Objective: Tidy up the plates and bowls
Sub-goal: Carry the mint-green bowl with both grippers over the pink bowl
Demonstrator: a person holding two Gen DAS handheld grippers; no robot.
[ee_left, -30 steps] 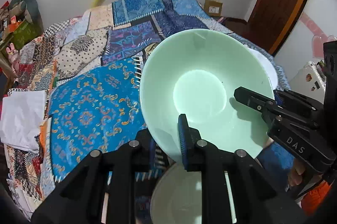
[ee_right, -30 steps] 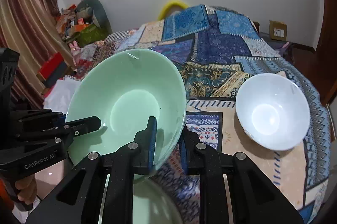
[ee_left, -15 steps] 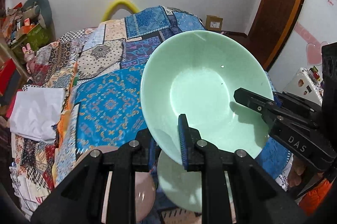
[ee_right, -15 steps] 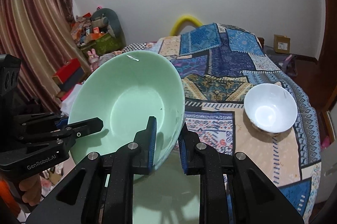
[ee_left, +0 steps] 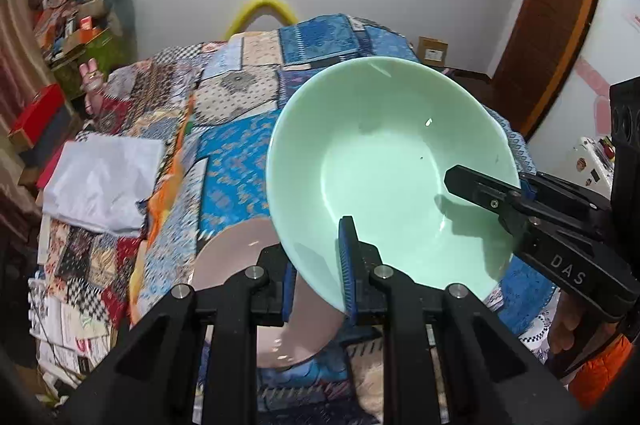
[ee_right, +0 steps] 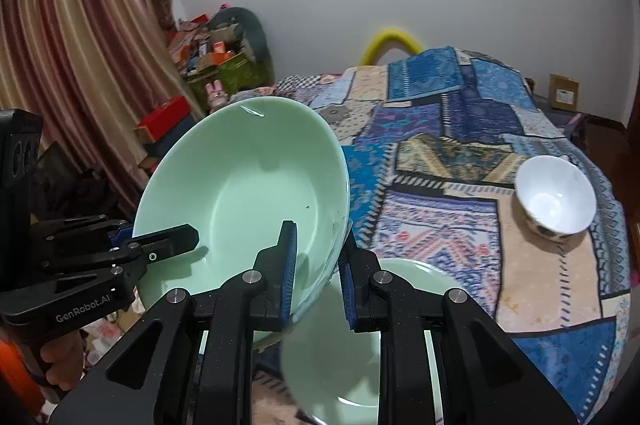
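Note:
A large mint-green bowl (ee_left: 384, 177) is held in the air, tilted, by both grippers. My left gripper (ee_left: 318, 265) is shut on its near rim. My right gripper (ee_right: 318, 261) is shut on the opposite rim of the same bowl (ee_right: 248, 193). Each gripper shows in the other's view, the right one (ee_left: 520, 201) and the left one (ee_right: 132, 245). Below lie a pink plate (ee_left: 248, 265) and a green plate (ee_right: 360, 337) on the bed. A white bowl (ee_right: 554, 201) stands upright at the right of the bed.
The patchwork quilt (ee_right: 460, 153) covers the bed. A folded white cloth (ee_left: 100, 181) lies at its left edge. Boxes and toys (ee_right: 216, 65) are piled by the curtain. A wooden door (ee_left: 548, 25) is at the right.
Both grippers have lifted the green bowl higher above the bed and drawn back. The pink plate and the green plate under it have come into view, and the white bowl looks farther off.

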